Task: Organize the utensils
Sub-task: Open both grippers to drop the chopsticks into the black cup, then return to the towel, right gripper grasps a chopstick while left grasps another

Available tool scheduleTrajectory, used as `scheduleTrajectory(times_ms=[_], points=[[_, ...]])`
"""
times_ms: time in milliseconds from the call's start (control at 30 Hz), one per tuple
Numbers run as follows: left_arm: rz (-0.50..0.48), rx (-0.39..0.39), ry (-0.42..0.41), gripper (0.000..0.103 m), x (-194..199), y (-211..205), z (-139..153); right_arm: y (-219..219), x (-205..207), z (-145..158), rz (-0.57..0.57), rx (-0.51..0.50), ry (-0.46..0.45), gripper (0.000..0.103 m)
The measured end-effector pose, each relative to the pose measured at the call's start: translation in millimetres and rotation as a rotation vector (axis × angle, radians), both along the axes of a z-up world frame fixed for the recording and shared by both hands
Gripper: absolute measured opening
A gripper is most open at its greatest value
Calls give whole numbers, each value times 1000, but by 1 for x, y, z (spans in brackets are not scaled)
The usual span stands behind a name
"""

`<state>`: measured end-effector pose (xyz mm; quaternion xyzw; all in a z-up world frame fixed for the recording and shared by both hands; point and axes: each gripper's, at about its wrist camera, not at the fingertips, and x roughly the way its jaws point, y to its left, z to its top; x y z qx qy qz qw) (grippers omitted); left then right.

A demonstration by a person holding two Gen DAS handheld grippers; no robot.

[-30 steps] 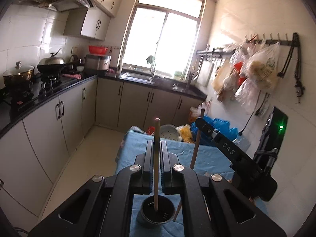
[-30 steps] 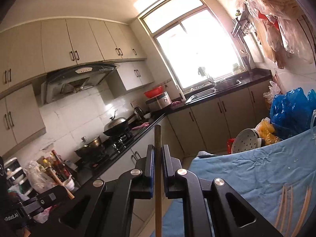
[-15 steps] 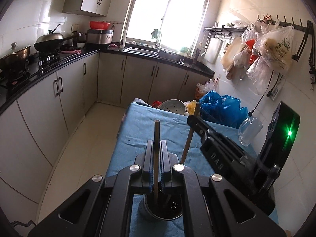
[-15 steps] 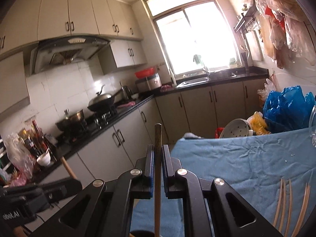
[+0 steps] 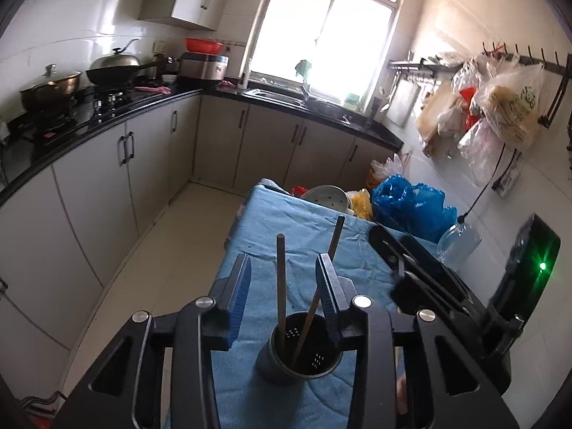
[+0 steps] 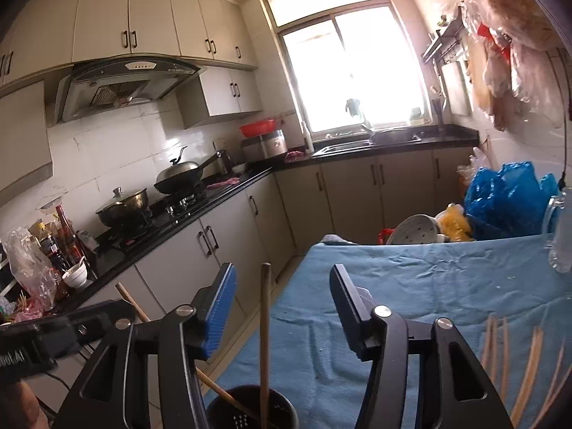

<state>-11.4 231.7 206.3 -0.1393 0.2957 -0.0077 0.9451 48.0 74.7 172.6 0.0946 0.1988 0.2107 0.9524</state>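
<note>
A dark perforated utensil holder (image 5: 298, 348) stands on the blue-cloth table (image 5: 271, 221); it also shows in the right wrist view (image 6: 250, 409). Two wooden chopsticks stand in it: one upright (image 5: 280, 286), one leaning right (image 5: 321, 286). In the right wrist view one chopstick (image 6: 264, 336) is upright and the other chopstick (image 6: 168, 339) leans left. My left gripper (image 5: 282, 264) is open around the upright stick without touching it. My right gripper (image 6: 282, 271) is open above the holder; its body shows in the left wrist view (image 5: 429, 286). Several loose chopsticks (image 6: 500, 350) lie on the cloth at right.
A kitchen counter with a stove and pots (image 5: 107, 71) runs along the left. A blue plastic bag (image 5: 411, 207) and a white steamer lid (image 5: 327, 196) sit beyond the table's far end. A clear glass jug (image 6: 563, 236) stands at the table's right.
Both grippers have opened and let go of their chopsticks, which now stand in the holder. Both cameras have tilted down toward the table.
</note>
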Motion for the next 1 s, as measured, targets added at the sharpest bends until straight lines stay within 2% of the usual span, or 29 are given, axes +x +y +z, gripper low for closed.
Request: scheduleTrajectory(times_ms=[67,167,367,467,533,667,767,933,1000], points=[[23,2,-9,40,-14,0,5,-12,-10,2,-15,0,1,71],[29,-7,-36,42,-38,-5,13,-32,-27,1,-38,-9,12,74],[-69,-43,-52,44,-73,-45,24,-93,-57,-17,-105,-16,84,77],[-136,-50,-50,50,-80,-78,23,-144,-70,-33,-177,-11,143,77],[-175,-47,-34,50,-77,-103,17,-174,-75,-41,-224,-9,173,77],[-271,-58,42,50,-56,-156,-8,-250,-85,-62,-345,-21,267,77],[-321,-61,124,50,-28,-192,-37,-291,-90,-78,-388,-4,337,77],[-353,9,239,50,26,-242,-94,-355,-93,-109,-434,81,450,76],[-360,41,279,44,44,-254,-115,-369,-89,-117,-433,111,486,69]])
